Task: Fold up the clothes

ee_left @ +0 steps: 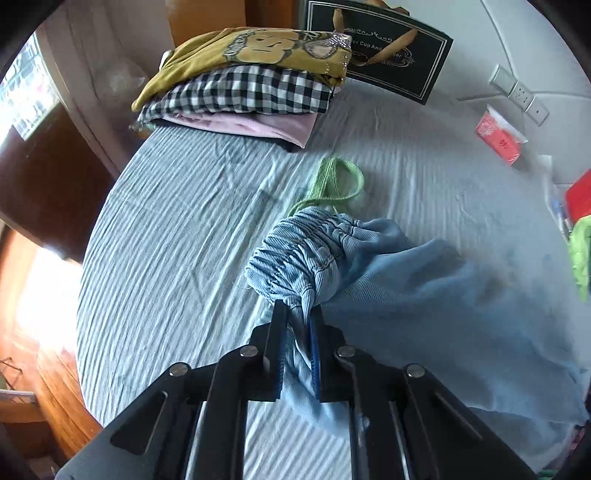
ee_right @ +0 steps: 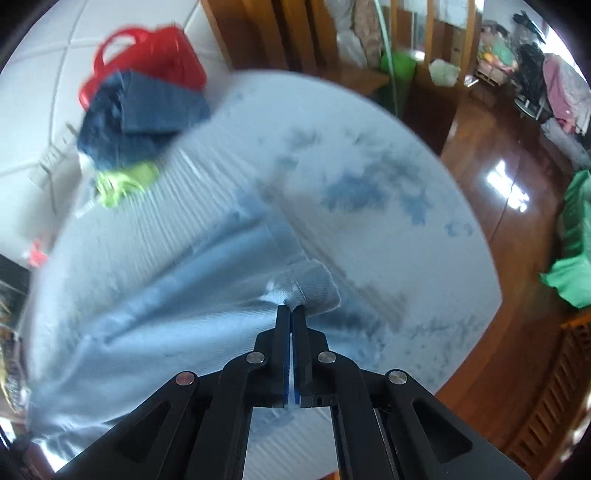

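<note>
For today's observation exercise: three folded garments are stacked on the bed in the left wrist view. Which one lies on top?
The mustard-yellow top with the cartoon face print lies on top. Beneath it sits the black-and-white checked garment, with the pale pink garment lowest.

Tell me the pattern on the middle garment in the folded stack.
Black-and-white check, clearest in the left wrist view.

A bed (ee_left: pixel 166 229) under a pale blue striped sheet fills the middle of the room, with a padded white headboard (ee_right: pixel 44 92) behind it that carries a row of wall sockets (ee_left: pixel 517 92). The floor (ee_right: pixel 498 177) is glossy reddish-brown wood that throws back bright patches of window light, and daylight comes in through a window (ee_left: pixel 26 88) beside dark wooden furniture (ee_left: pixel 48 184). Across the room stand wooden frames and posts (ee_right: pixel 428 33) and a cluttered rack (ee_right: pixel 535 85).
</note>
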### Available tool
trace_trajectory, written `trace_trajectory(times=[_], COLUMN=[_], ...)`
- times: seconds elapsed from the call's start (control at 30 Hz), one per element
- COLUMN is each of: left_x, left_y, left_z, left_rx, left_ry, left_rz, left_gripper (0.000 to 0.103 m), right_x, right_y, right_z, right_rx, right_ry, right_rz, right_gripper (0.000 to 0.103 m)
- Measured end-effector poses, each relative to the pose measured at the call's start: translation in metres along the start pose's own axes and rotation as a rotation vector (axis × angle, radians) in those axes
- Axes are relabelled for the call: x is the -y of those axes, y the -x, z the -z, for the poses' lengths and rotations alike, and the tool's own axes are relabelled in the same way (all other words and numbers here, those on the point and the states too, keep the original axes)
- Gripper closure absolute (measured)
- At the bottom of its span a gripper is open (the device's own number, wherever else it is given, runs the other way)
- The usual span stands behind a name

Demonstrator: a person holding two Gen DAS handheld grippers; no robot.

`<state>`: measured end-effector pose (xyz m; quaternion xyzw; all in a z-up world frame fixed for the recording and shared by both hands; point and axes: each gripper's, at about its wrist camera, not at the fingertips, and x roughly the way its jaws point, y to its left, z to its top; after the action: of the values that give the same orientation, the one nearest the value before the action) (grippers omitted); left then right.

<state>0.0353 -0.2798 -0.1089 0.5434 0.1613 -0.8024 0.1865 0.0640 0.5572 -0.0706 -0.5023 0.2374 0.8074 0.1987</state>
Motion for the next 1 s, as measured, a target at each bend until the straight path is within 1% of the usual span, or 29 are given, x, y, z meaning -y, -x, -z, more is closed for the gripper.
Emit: trace_trajectory(times=[0.03,0.07,0.13,0.23,0.27,0.33,0.4,0.43,0.47,0.5,0.53,0.57,0.6,0.63,0.7,0.73,0.77,0.8,0.83,0.87,0.9,0.93,0.97,1.0], left_x=[-0.003,-0.005,-0.006,-0.008,-0.009,-0.012,-0.012,-0.01,-0.008,-0.003,0.002,0.007,0.013,0.018,0.025,0.028,0.03,0.031,0.032,0.035,0.037,0.04,0.045,0.047], left_y=[0.004,0.005,0.0,-0.017,-0.023,-0.03,-0.02,-0.007,0.002,0.016,0.028,0.039,0.046,0.053,0.058,0.063,0.067,0.07,0.072,0.068,0.061,0.054,0.045,0.034], left_z=[0.004,0.01,0.021,0.037,0.042,0.043,0.037,0.029,0.025,0.018,0.012,0.007,0.003,-0.002,-0.007,-0.007,-0.006,-0.004,-0.001,-0.002,-0.001,0.0,-0.002,-0.002], left_rx=[-0.004,-0.01,-0.037,-0.095,-0.116,-0.146,-0.134,-0.102,-0.079,-0.032,0.01,0.053,0.086,0.12,0.143,0.161,0.179,0.194,0.204,0.203,0.191,0.18,0.167,0.152], left_ry=[0.001,-0.005,-0.014,-0.055,-0.073,-0.094,-0.096,-0.095,-0.097,-0.106,-0.114,-0.122,-0.124,-0.125,-0.131,-0.129,-0.128,-0.131,-0.136,-0.136,-0.137,-0.137,-0.142,-0.147], left_rz=[0.01,0.009,-0.004,-0.064,-0.081,-0.076,-0.069,-0.051,-0.043,-0.034,-0.022,-0.011,0.004,0.019,0.0,-0.008,-0.017,-0.004,0.027,0.051,0.069,0.086,0.083,0.062], left_gripper=[0.092,0.092,0.092,0.092,0.092,0.088,0.086,0.084,0.077,0.071,0.056,0.038,0.032,0.027,0.027,0.027,0.027,0.027,0.027,0.027,0.027,0.027,0.028,0.029], right_x=[0.005,0.01,0.023,0.04,0.044,0.052,0.053,0.049,0.045,0.041,0.037,0.031,0.024,0.02,0.011,0.006,0.001,-0.003,-0.007,-0.009,-0.012,-0.013,-0.014,-0.014], right_y=[0.005,0.004,-0.007,-0.031,-0.037,-0.049,-0.042,-0.037,-0.031,-0.026,-0.021,-0.018,-0.015,-0.016,-0.019,-0.021,-0.026,-0.03,-0.033,-0.036,-0.038,-0.043,-0.047,-0.048], right_z=[-0.001,0.002,0.011,0.025,0.029,0.035,0.03,0.025,0.02,0.014,0.009,0.004,-0.001,-0.001,-0.002,-0.002,0.001,0.005,0.011,0.015,0.019,0.024,0.028,0.03], right_rx=[0.003,-0.012,-0.063,-0.151,-0.171,-0.209,-0.18,-0.156,-0.132,-0.108,-0.084,-0.065,-0.049,-0.049,-0.049,-0.051,-0.064,-0.076,-0.085,-0.089,-0.093,-0.102,-0.111,-0.115], right_ry=[-0.007,-0.008,-0.005,-0.012,-0.018,-0.028,-0.027,-0.022,-0.017,-0.012,-0.008,-0.006,-0.005,-0.009,-0.018,-0.021,-0.014,-0.005,0.004,0.009,0.013,0.01,0.007,0.004], right_rz=[-0.001,0.015,0.05,0.117,0.141,0.185,0.198,0.178,0.157,0.136,0.113,0.077,0.041,0.014,-0.038,-0.062,-0.067,-0.072,-0.071,-0.069,-0.07,-0.077,-0.084,-0.087], right_gripper=[0.102,0.102,0.102,0.102,0.099,0.087,0.083,0.079,0.075,0.066,0.053,0.048,0.041,0.031,0.015,0.015,0.015,0.015,0.016,0.018,0.03,0.05,0.061,0.079])
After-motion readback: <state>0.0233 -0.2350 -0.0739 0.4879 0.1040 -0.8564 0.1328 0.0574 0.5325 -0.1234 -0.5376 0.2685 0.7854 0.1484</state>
